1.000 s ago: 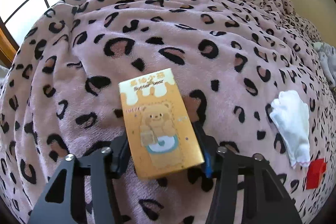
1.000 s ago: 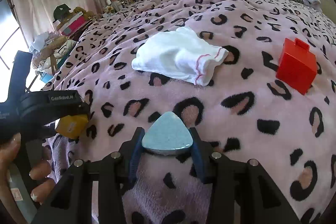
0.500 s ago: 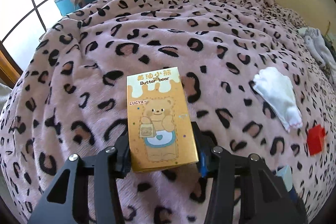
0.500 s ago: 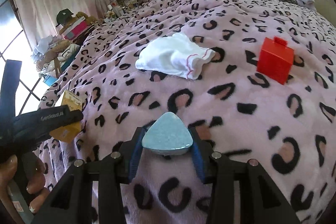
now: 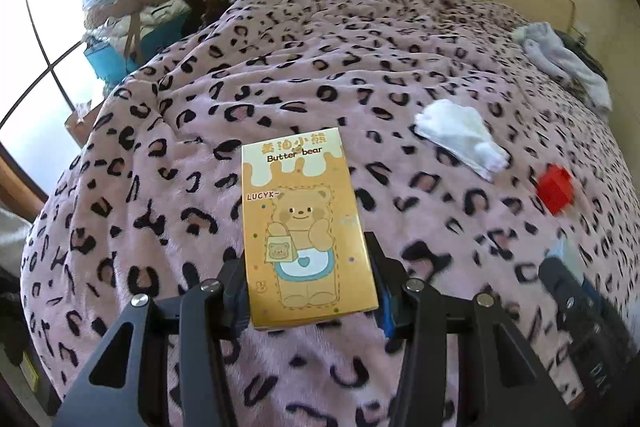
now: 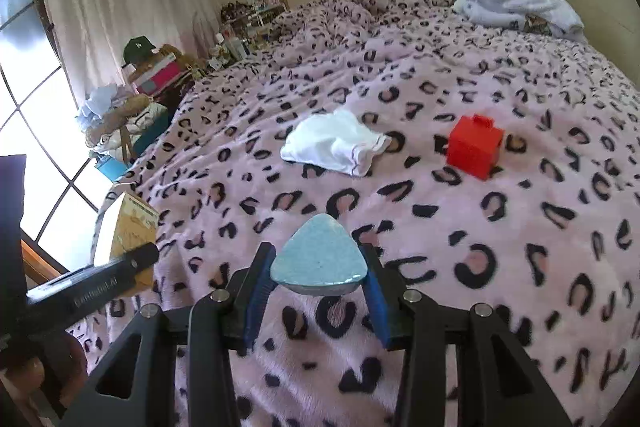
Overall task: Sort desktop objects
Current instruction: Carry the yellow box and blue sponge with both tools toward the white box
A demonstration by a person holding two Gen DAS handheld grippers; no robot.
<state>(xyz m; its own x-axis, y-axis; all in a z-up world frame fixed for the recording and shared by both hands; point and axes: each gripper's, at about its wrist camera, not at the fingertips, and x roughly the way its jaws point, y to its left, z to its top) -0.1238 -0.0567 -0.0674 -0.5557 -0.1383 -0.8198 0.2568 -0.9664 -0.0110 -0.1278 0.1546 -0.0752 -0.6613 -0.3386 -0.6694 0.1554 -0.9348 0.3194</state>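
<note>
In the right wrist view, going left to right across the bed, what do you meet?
Yellow box in the left gripper → blue triangle in the right gripper → white cloth → red box.

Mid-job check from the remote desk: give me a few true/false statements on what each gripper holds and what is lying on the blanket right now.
1. The left gripper is shut on the Butter bear box. True.
2. The right gripper is open and holds nothing. False: it is shut on a pale blue triangular piece.
3. The red block lies on the leopard-print blanket, in no gripper. True.
4. The white cloth is draped over the red block. False: it lies beside the block, apart from it.
5. The Butter bear box shows its printed bear face to the left wrist camera. True.
</note>
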